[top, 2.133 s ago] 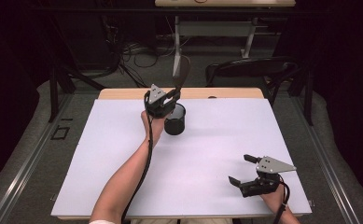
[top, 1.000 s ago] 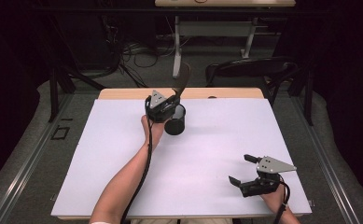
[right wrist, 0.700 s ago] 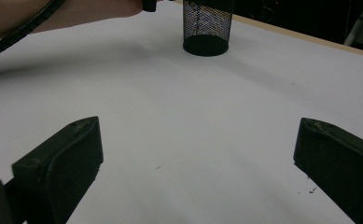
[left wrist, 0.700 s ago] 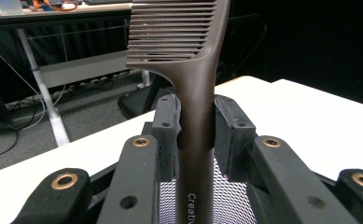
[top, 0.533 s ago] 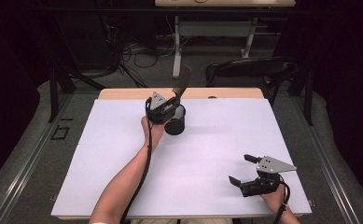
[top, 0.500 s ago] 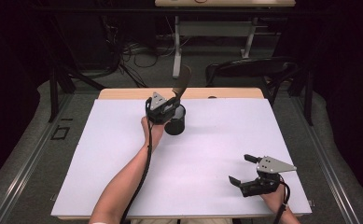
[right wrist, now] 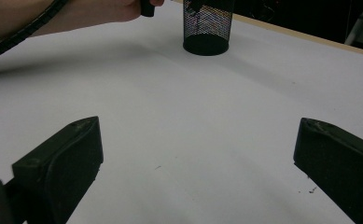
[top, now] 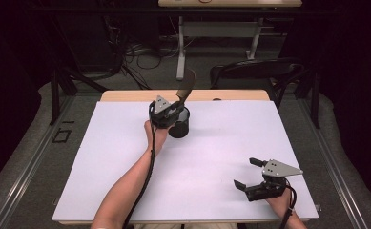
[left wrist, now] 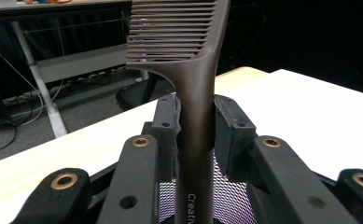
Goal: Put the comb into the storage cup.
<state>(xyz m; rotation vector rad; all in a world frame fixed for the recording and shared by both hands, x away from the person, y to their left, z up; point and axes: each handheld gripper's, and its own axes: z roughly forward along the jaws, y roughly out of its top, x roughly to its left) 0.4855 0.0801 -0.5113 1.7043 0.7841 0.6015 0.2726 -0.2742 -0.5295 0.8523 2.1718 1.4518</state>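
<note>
A dark brown wide-tooth comb [top: 185,88] stands upright with its teeth up, and my left gripper [top: 176,110] is shut on its handle. In the left gripper view the comb [left wrist: 195,93] rises between the two pads, and its lower end goes down into a black mesh cup [left wrist: 230,196]. The cup [top: 179,128] stands on the white table sheet [top: 102,157] near the far edge, directly under that gripper. My right gripper [top: 246,172] rests at the near right of the sheet, open, with nothing between its jaws [right wrist: 198,154]. From there the mesh cup [right wrist: 207,25] shows far ahead.
A strip of bare wooden tabletop [top: 126,95] runs along the far edge of the sheet. A dark chair [top: 254,71] stands behind the table at the right. The person's left forearm [top: 130,181] lies across the middle of the sheet.
Since the oldest frame the left gripper has sunk a little with the comb toward the cup. Over the last second nothing has moved.
</note>
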